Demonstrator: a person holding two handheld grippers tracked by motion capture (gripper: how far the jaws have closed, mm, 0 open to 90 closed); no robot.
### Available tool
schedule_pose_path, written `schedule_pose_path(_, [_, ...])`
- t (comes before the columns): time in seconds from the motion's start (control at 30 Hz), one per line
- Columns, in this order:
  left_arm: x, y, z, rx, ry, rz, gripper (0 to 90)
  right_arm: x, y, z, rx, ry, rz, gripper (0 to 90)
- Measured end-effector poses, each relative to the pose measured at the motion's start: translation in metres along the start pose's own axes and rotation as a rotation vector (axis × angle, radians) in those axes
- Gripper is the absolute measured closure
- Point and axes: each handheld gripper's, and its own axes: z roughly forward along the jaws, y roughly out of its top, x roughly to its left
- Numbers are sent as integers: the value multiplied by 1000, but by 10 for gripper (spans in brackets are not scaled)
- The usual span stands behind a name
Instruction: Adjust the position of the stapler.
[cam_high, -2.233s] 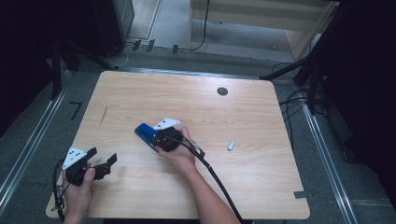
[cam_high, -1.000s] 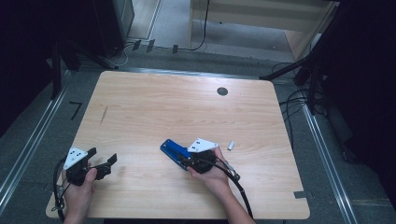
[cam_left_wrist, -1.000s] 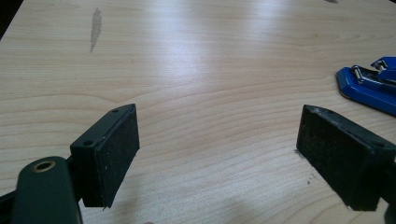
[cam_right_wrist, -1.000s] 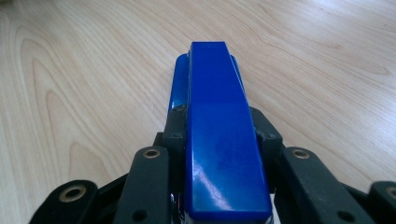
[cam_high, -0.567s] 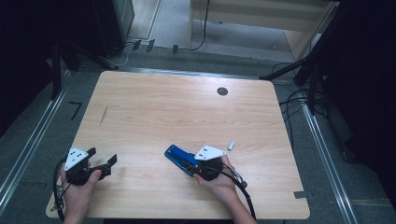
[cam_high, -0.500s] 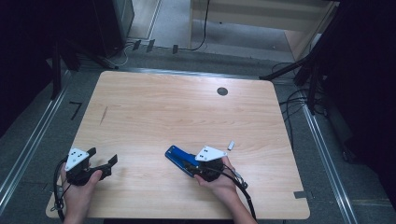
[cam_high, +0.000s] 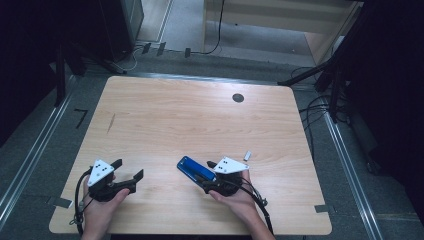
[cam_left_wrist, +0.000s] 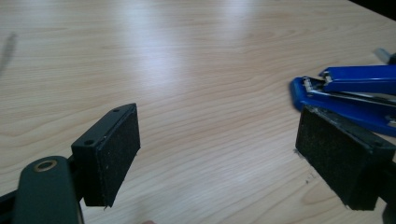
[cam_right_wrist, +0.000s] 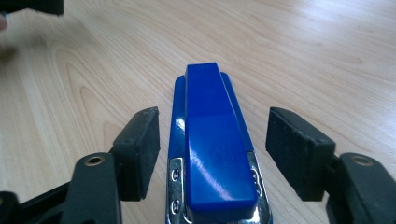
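Light wooden table, round dark grommet near far edge. Grey floor around it, metal rails left and right. Cables far right; pale wooden furniture beyond. Surroundings dark.

stapler cut off at right edge | small white item too small to identify

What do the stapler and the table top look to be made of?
Stapler: glossy blue shell, probably painted metal or hard plastic, given the sharp highlights; bright chromed metal shows at its near end. Table: pale wood grain with a soft sheen, likely laminate or veneer; which one cannot be told.
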Motion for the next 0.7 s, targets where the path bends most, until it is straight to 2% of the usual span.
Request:
schedule_pose_path(0.1, [-16,3,6,7,-37,27,151,1,1,-7,-16,-5,11,346])
schedule_pose_path(0.17, [-30,6,12,9,-56,43,196,2,1,-12,-27,-13,19,345])
schedule_pose_path(0.23, [-34,7,14,13,-59,48,210,2,1,-14,-30,-13,25,347])
schedule_pose_path(0.3, [-41,8,17,16,-76,54,276,2,0,-18,-37,-22,26,348])
schedule_pose_path(0.37, [-52,7,22,20,-110,71,340,1,-1,-24,-43,-24,38,349])
schedule_pose_path(0.43, [-56,7,24,20,-120,79,362,1,-2,-26,-44,-25,41,352])
schedule_pose_path(0.53, [-70,5,32,35,-157,104,473,1,-7,-33,-41,-26,49,363])
schedule_pose_path(0.6, [-72,5,33,40,-170,110,523,1,-10,-37,-42,-27,56,370])
schedule_pose_path(0.63, [-77,4,37,46,-189,107,552,1,-11,-39,-45,-29,53,377])
schedule_pose_path(0.7, [-79,4,39,52,-194,110,577,1,-12,-40,-48,-33,56,381])
